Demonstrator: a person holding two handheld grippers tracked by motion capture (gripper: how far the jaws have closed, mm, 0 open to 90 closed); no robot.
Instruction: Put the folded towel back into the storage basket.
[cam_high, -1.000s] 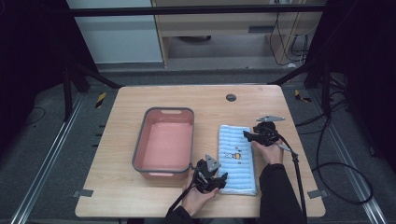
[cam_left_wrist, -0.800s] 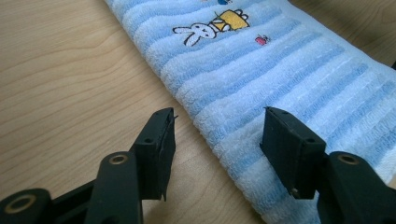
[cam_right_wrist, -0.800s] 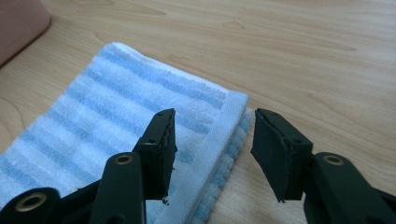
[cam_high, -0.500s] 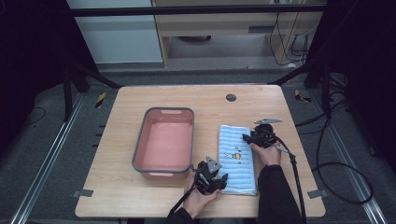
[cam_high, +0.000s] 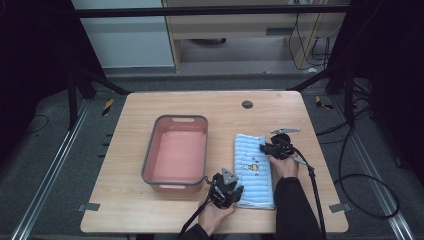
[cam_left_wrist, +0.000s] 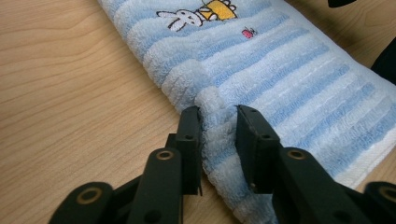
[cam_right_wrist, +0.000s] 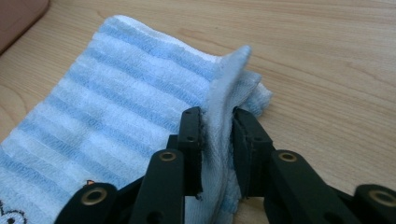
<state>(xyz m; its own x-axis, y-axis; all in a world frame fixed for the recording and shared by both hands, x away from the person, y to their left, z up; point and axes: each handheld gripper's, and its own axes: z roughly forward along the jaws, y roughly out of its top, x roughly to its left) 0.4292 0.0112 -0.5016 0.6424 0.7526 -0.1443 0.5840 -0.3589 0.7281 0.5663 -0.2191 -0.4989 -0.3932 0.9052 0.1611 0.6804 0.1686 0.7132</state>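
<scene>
Not much has shifted since a second ago: the right gripper (cam_high: 266, 148) has eased a touch toward the person along the far right edge of the towel (cam_high: 253, 170), and the left gripper (cam_high: 226, 188) sits where it was at the near left corner. The towel, pale blue with white stripes and a small cartoon rabbit print (cam_left_wrist: 175, 19), lies flat on the wooden table (cam_high: 165, 102) at about 5 o'clock from the table's middle, just beside the right wall of the pink tub (cam_high: 176, 153) with the grey rim.

In the left gripper view the left gripper (cam_left_wrist: 218, 135) has its jaws narrowed onto a bunched ridge of the towel (cam_left_wrist: 289, 74) along its edge, cloth squeezed up between them. In the right gripper view the right gripper (cam_right_wrist: 217, 135) pinches a raised fold at the towel (cam_right_wrist: 107, 88) corner, the flap standing upright between the jaws and peaking at 12 o'clock above them. A corner of the tub (cam_right_wrist: 18, 14) peeks in at 10 o'clock there. A small dark disc (cam_high: 247, 104) sits on the table at 12 o'clock from the towel, well apart
</scene>
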